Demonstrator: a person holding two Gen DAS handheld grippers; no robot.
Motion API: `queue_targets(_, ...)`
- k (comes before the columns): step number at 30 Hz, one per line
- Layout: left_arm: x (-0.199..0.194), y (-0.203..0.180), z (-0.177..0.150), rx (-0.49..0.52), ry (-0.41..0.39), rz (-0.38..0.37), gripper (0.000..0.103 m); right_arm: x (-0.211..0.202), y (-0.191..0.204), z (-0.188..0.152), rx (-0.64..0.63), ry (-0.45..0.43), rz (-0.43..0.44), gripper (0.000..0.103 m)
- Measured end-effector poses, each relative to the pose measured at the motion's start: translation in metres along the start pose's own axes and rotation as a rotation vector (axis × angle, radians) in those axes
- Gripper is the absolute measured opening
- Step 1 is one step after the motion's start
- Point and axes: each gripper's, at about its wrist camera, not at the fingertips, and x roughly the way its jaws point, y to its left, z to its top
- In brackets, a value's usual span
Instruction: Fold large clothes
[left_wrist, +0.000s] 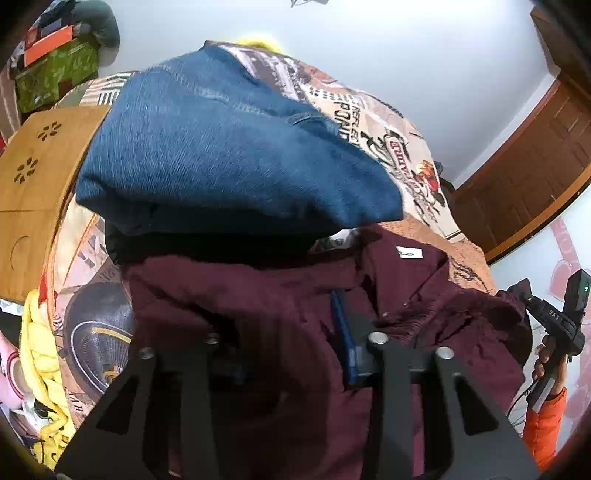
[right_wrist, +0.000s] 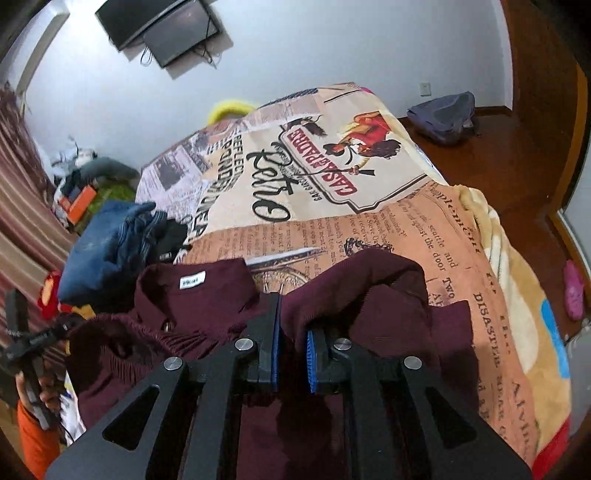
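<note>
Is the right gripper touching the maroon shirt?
Touching. The right wrist view shows the right gripper with maroon shirt fabric pinched between its blue pads.

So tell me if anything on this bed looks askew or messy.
The maroon shirt lies bunched and crooked, collar twisted toward the left gripper, one part draped over the right gripper. The blue jeans beside it are heaped, not squared.

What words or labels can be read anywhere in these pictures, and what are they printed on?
"Retro": large black script on the bedspread.
"CASA DEL PADRE": red letters in a sign on the same bedspread, upside down; the middle word is unsure.
"DISASTER": dark print near the bedspread's right edge.
"DAS": on the right gripper.
White tag in the maroon shirt collar: too blurred to read.
</note>
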Motion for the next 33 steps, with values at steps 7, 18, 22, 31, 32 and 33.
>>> queue_targets(7,-0.023,-0.019,-0.002,0.031,-0.026,-0.035,0.058,-0.032,0.015,0.007,-0.02,-0.001,-0.012,0.041)
queue_targets(18,-0.059,-0.052,-0.02,0.186,-0.114,0.043,0.07,-0.06,0.043,-0.008,-0.144,-0.068,-0.069,0.047)
queue_targets(22,-0.049,-0.057,-0.037,0.227,-0.086,0.073,0.075,-0.053,0.061,-0.024,-0.215,-0.047,-0.069,0.047)
queue_targets(31,0.01,-0.066,-0.093,0.285,0.054,0.116,0.076,0.007,0.096,-0.084,-0.449,0.142,-0.116,0.047)
queue_targets(32,0.016,-0.065,-0.099,0.287,0.065,0.132,0.076,0.01,0.095,-0.089,-0.455,0.155,-0.119,0.047)
queue_targets(33,0.021,-0.065,-0.105,0.293,0.07,0.153,0.078,0.014,0.094,-0.095,-0.46,0.174,-0.125,0.047)
